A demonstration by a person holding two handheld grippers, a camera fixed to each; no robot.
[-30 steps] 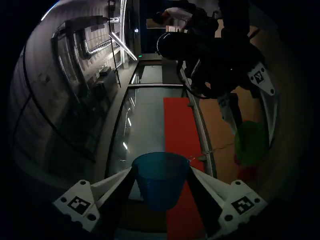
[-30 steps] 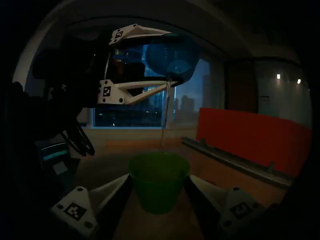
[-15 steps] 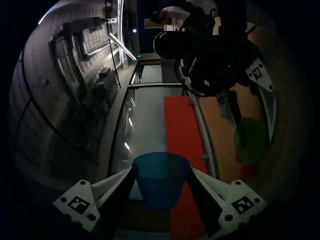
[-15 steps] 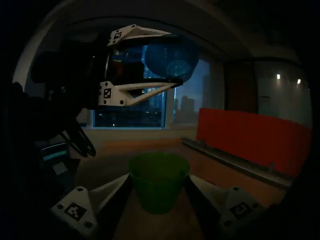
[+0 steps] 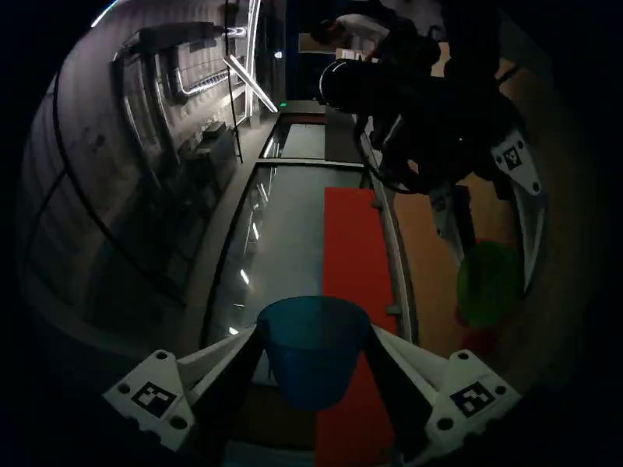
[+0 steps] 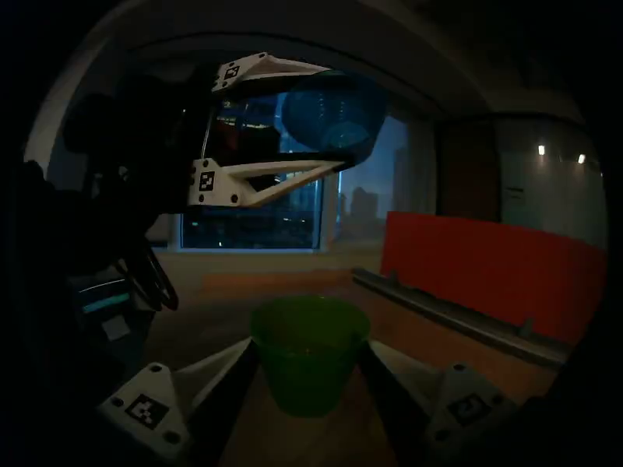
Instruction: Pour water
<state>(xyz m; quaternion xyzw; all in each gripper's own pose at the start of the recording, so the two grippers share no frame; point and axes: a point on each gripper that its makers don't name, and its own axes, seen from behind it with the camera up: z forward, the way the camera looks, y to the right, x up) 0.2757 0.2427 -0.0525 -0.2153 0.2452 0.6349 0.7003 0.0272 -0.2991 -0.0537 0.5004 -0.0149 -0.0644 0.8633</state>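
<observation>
In the left gripper view a blue plastic cup (image 5: 313, 352) sits between the white fingers of my left gripper (image 5: 313, 359), which is shut on it. The right gripper view shows that same blue cup (image 6: 335, 117) tipped on its side up high, mouth toward the camera, with no stream leaving it. Directly below it, a green plastic cup (image 6: 309, 362) stands upright in my right gripper (image 6: 309, 372), shut on it. From the left gripper view the green cup (image 5: 488, 282) appears at the right, held between the right gripper's fingers (image 5: 450, 218).
An orange-brown table (image 6: 327, 436) lies under the green cup. A red panel (image 6: 498, 265) with a metal rail (image 6: 452, 315) runs along the right. A dark window (image 6: 257, 210) with city lights is behind. A person's dark arm and gear (image 6: 93, 233) fill the left.
One second ago a thin stream of water fell from the blue cup into the green cup; it has stopped. The blue cup stays tipped, shifted only slightly.
</observation>
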